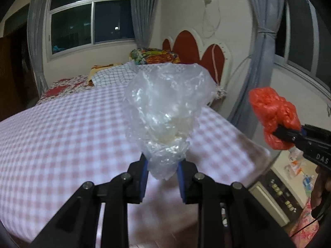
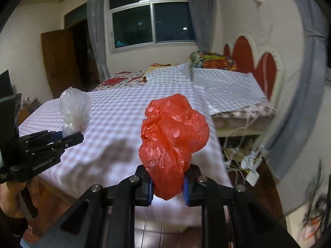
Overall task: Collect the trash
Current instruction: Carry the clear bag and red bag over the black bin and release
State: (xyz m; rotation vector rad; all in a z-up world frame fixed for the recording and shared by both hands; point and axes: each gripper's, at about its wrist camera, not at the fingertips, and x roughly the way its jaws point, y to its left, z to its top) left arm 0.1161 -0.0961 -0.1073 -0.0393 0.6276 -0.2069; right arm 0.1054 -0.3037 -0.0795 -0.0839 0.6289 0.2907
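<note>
Ahead of both my tongs spreads a bed (image 2: 115,111) under a pink-checked sheet, with a patterned pillow (image 2: 213,60) at its far end against a red heart-shaped headboard (image 2: 248,57). Beyond that is a dark window (image 2: 153,18) between grey curtains (image 2: 97,31). Below and to the right of my right tongs, a tangle of cables and white boxes (image 2: 248,163) lies on the wooden floor. Nothing stands between the two tongs.

My left tongs (image 1: 163,169) are pinching the bottom of a crumpled clear plastic bag (image 1: 167,107), which billows up from between the blue pads (image 1: 144,171). My right tongs (image 2: 168,188) are pressed tight on a crumpled red plastic bag (image 2: 173,140), which bulges upward the same way. Both bags hang clear above the sheet, each just past its own fingertips.

I count two bags, one clear and one red, and two tongs, one bag in each.
</note>
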